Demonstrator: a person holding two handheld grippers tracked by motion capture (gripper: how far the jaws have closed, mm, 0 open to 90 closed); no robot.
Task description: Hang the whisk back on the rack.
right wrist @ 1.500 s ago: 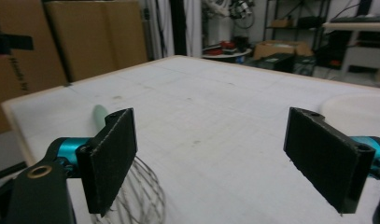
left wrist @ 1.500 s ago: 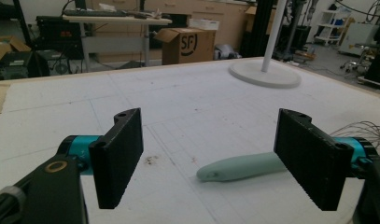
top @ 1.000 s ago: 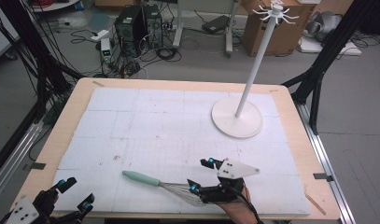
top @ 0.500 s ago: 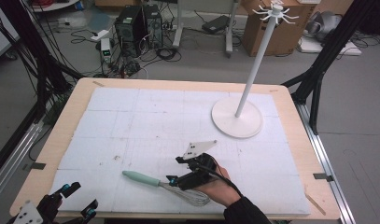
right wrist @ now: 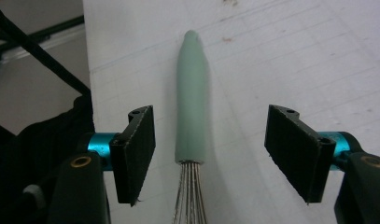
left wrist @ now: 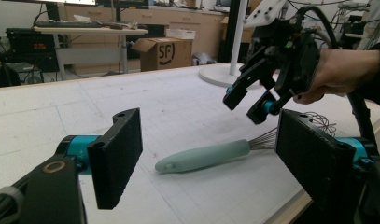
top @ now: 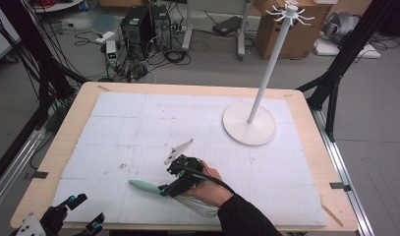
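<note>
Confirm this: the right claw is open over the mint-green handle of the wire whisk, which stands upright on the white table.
Not quite. The right claw is open over the mint-green handle of the wire whisk, but the whisk lies flat on the white table, as the left gripper view shows.

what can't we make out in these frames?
- Whisk: wire end hidden under the hand in the high view, cut off by the bottom edge in the right gripper view.
- Left hand-held gripper: body cut off at the high view's bottom edge.
- Stand: hooks too small to tell.
</note>
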